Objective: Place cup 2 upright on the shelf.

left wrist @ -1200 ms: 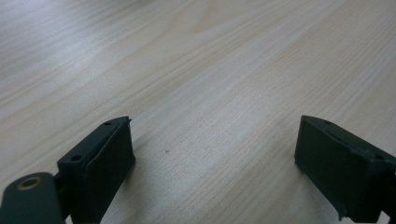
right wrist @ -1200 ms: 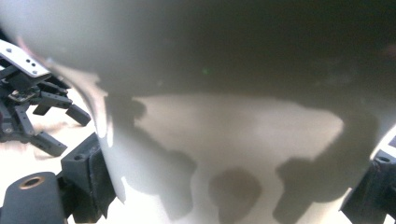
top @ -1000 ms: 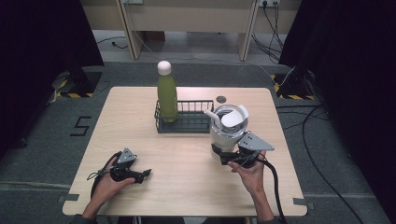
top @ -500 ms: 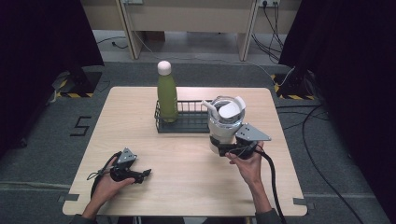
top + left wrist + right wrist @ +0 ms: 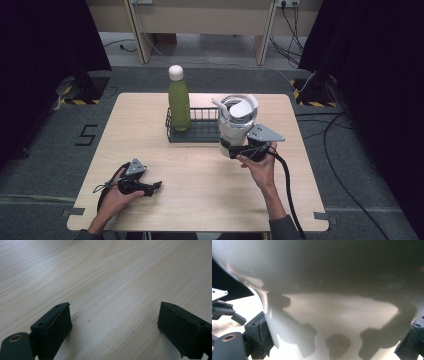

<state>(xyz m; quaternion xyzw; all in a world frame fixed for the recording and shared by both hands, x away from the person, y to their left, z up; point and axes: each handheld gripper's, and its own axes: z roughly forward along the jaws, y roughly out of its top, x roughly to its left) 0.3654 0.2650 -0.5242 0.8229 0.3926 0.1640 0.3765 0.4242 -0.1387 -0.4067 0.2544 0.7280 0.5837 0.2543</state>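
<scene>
The right tongs (image 5: 235, 150) clamp the white kettle (image 5: 237, 125) low on its body, carrying it just in front of the wire basket (image 5: 200, 131); next it needs setting down gently, while the left tongs (image 5: 150, 187) rest wide open on the counter (image 5: 200, 200).

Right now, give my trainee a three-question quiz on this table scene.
1. True or false: the green bottle stands upright in the wire basket.
2. What does the right gripper hold? A) white kettle B) green bottle C) nothing
3. What lies between the open jaws of the left gripper?

Key:
1. True.
2. A, the white kettle, gripped near its base.
3. Nothing but bare table; the jaws stand wide apart.
</scene>
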